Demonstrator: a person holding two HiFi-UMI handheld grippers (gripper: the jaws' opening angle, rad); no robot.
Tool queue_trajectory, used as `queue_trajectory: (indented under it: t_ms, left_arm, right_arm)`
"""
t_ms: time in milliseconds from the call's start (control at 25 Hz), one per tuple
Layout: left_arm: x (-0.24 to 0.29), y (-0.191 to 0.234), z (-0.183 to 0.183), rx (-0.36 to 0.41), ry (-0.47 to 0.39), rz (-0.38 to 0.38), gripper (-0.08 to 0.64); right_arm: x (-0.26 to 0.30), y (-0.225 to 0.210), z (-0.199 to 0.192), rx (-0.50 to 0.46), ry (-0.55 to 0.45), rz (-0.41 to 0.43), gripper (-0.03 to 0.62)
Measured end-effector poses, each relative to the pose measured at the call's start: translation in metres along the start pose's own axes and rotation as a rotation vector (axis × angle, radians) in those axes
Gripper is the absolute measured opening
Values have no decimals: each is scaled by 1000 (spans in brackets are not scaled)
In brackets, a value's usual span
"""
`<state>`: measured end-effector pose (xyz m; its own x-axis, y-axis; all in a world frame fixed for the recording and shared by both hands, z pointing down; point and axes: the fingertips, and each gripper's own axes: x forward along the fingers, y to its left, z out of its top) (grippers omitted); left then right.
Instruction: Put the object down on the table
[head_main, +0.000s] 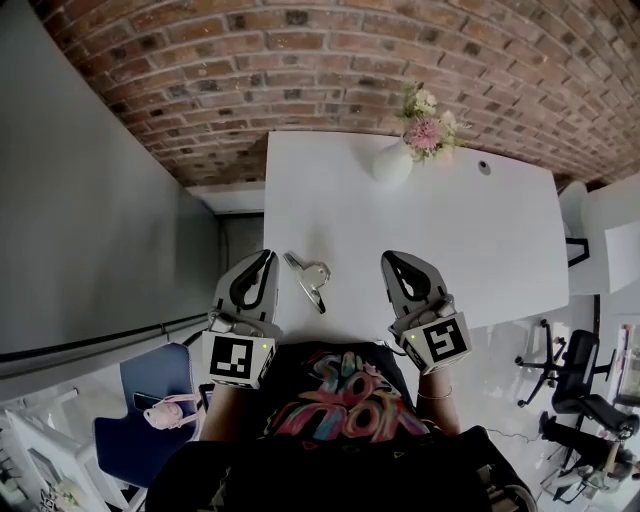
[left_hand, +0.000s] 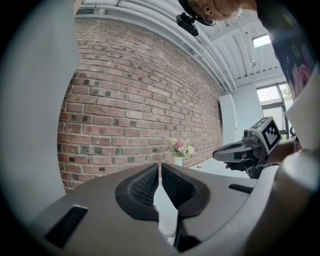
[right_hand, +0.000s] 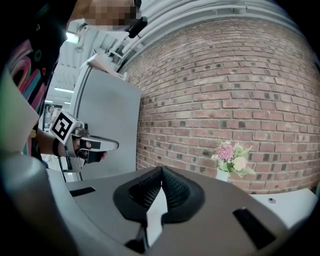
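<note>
metal clip (head_main: 308, 277) | silver, lying flat | on white table (head_main: 450, 230), near edge

Bright, even daylight, soft shadows; fisheye bending at edges (dark vignette corners), near parts blurred.

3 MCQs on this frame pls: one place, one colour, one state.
1. Where is the metal clip?
A) on the table, between the two grippers
B) held in a gripper's jaws
C) on the floor

2. What colour is the vase?
A) blue
B) white
C) black

3. How is the right gripper?
A) wide open
B) shut on the clip
C) shut, empty

Answers:
1 A: the clip lies flat between the left gripper and the right one.
2 B: it is white, like the tabletop.
3 C: the right gripper view shows its pads meeting with nothing between them.
</note>
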<state>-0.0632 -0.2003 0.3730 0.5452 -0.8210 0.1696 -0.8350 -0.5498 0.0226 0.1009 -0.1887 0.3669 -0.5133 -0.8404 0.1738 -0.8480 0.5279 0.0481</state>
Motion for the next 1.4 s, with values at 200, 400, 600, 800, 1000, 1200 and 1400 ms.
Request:
queue_trajectory:
  t_ms: [200, 400, 600, 800, 1000, 1200, 1400]
  left_arm:
    - [-4, -1, -1, -1, -2, 0, 32]
    - [-8, -1, 0, 4, -8, -8, 28]
    - [-8, 0, 13, -48, -74, 6, 25]
    - [-12, 1, 3, -13, -30, -13, 25]
    - [-13, 2, 9, -28, -60, -13, 25]
    - [-14, 5, 13, -37, -79, -5, 25]
    - [-14, 10, 12, -40, -73, 1, 25]
  right_arm:
    - [-6, 1, 0, 10, -6, -12, 17]
    - [-9, 0, -3, 25, 4, -33, 17]
    - [-8, 0, -6, 41, 16, -38, 17]
    - [-8, 2, -7, 40, 19, -32, 17]
    - [-9, 2, -7, 38, 24, -36, 17]
    - [-9, 1, -4, 52, 12, -53, 17]
    - [-12, 0, -16, 48, 60, -49, 17]
